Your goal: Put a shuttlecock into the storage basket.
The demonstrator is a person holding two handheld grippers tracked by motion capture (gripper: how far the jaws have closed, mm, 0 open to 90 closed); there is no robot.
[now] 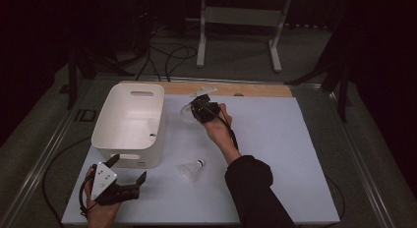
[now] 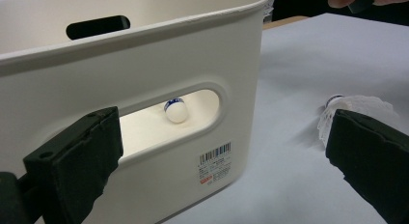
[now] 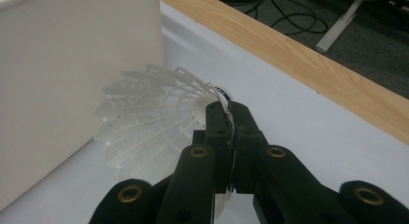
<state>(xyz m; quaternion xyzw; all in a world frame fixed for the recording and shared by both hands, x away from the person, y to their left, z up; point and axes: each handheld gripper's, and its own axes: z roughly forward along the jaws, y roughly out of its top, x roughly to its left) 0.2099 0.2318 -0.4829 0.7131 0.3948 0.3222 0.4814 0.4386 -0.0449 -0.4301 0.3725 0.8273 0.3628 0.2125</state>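
Note:
My right gripper hovers over the back of the white mat, just right of the white bin. Its jaws are shut on a white plastic shuttlecock, pinching the skirt near the blue-banded cork; the feathers fan out toward the bin wall. A second shuttlecock lies on the mat nearer the front, also seen as the shuttlecock at the right of the left gripper view. A third shuttlecock's cork shows through the bin's handle slot. My left gripper rests at the front left, open and holding nothing, facing the bin's near wall.
The white mat covers the table, with a wooden strip along its back edge. Behind the table are a white stand's legs and cables on the floor. A barcode label sits on the bin's near wall.

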